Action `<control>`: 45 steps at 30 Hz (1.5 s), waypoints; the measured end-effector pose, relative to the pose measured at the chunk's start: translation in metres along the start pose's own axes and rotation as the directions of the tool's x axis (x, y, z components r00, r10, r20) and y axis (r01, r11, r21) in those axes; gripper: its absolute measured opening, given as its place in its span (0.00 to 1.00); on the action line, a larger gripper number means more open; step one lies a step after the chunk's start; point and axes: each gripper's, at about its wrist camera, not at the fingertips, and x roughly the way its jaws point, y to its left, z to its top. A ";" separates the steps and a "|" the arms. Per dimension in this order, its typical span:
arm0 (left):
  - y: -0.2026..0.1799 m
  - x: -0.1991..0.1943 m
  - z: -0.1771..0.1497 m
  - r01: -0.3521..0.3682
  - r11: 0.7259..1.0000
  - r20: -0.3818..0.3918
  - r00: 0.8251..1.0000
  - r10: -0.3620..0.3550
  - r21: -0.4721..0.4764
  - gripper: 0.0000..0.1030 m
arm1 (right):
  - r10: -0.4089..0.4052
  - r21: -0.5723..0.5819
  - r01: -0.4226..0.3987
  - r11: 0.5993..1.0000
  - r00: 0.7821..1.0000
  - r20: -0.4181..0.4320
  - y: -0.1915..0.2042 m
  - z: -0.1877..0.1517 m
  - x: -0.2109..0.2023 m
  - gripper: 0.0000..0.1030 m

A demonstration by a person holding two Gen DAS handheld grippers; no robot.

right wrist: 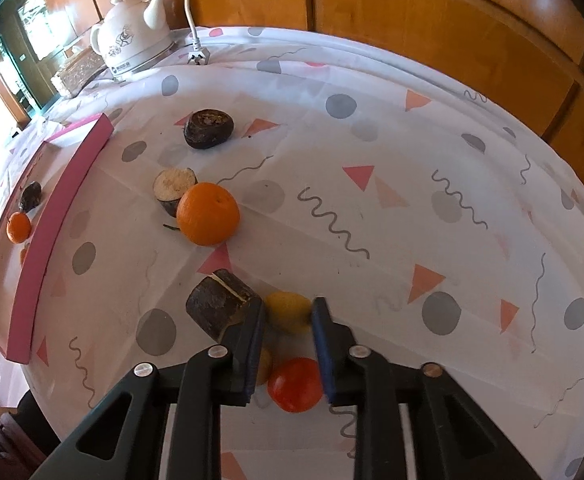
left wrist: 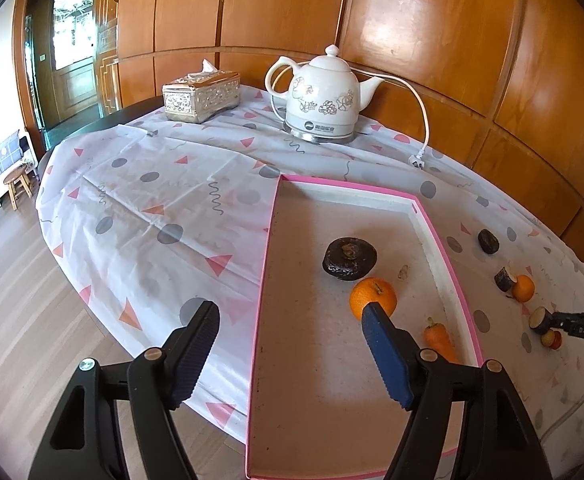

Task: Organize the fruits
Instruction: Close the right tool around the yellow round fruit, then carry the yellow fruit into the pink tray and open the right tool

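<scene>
The right gripper (right wrist: 288,316) reaches steeply down at a small yellow fruit (right wrist: 288,312) on the tabletop (right wrist: 371,140), well to the right of the pink tray (right wrist: 36,248). Its fingers (right wrist: 252,344) flank the fruit closely, but I cannot tell whether the pads actually press on it. The left gripper (left wrist: 292,344) hovers released over the tray's near-left part, fingers (left wrist: 194,356) wide with nothing between them.

What could go wrong: a dark cut chunk (right wrist: 220,308) touches the outside of the right gripper's left finger, so a lift or sideways shift may drag or roll it. The red fruit (right wrist: 295,384) lies just under the fingers on the near side of the yellow one and could be nudged away. A round fruit clipped near its edge may squirt out forward.

The yellow fruit looks roundish, so it has no clear long axis or heading. The chunk's long axis runs diagonally, its cut face turned up and away from the tray.

In the tray already lie an orange (left wrist: 373,298), a dark disc (left wrist: 349,259) and a carrot (left wrist: 439,338), the carrot's tip pointing toward the near right corner. Farther from the gripper, between it and the kettle (right wrist: 132,40), wait another orange (right wrist: 208,214), a cut piece (right wrist: 174,188) touching it, and a dark lump (right wrist: 208,128).
</scene>
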 end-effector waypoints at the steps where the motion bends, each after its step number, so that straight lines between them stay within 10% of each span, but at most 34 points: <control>1: 0.001 0.000 0.000 0.001 1.000 0.000 1.000 -0.001 -0.003 0.72 | -0.008 0.006 0.008 1.000 1.000 -0.009 -0.001 0.000 0.002 0.30; 19: 0.013 0.003 -0.002 -0.028 0.997 -0.013 1.000 0.027 -0.071 0.74 | -0.042 0.106 0.026 0.994 0.988 0.149 -0.004 -0.009 -0.032 0.25; 45: 0.020 0.005 -0.004 -0.016 0.994 -0.016 1.000 0.015 -0.109 0.78 | 0.375 -0.266 -0.344 0.900 0.924 0.075 0.221 0.008 -0.028 0.25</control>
